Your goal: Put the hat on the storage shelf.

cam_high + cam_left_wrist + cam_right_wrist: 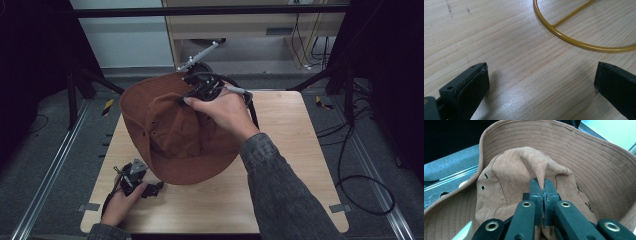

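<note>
The right tool (543, 195) has its jaws pressed together on a fold of the crown of the brown hat (175, 130), holding the hat tilted above the tabletop (290, 150), left of centre. The right hand (222, 112) grips this tool at 12 o'clock. The left tool (541, 85) sits at 7 o'clock, jaws spread and holding nothing. A yellow wire ring (574, 42) lies just beyond them.
</note>
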Tool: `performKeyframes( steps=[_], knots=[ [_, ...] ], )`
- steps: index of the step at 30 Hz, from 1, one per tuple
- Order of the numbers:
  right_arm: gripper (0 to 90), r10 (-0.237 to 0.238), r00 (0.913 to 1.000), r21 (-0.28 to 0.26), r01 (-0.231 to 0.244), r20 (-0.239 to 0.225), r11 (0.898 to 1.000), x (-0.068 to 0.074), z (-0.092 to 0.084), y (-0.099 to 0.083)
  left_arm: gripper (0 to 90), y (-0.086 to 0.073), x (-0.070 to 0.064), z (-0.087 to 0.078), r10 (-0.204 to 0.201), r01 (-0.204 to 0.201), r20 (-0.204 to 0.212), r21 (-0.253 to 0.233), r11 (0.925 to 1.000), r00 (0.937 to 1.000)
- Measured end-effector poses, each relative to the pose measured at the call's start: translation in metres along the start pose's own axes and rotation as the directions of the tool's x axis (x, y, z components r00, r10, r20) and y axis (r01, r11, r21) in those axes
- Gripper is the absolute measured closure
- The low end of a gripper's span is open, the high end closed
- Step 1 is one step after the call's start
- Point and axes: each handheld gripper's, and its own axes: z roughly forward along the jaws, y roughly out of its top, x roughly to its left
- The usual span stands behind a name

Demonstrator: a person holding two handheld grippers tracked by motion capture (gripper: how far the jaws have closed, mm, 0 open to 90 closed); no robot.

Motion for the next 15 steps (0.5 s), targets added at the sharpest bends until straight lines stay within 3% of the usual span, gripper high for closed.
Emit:
performKeyframes(
  steps=[15],
  knots=[
    [88.2,0.005,0.9999,0.012,-0.005,-0.013,1.000,0.0004,0.0087,-0.0035,0.0,0.0000,0.0000,0.0000,0.000,0.000,0.000,0.000,1.0000,1.0000]
  ],
)
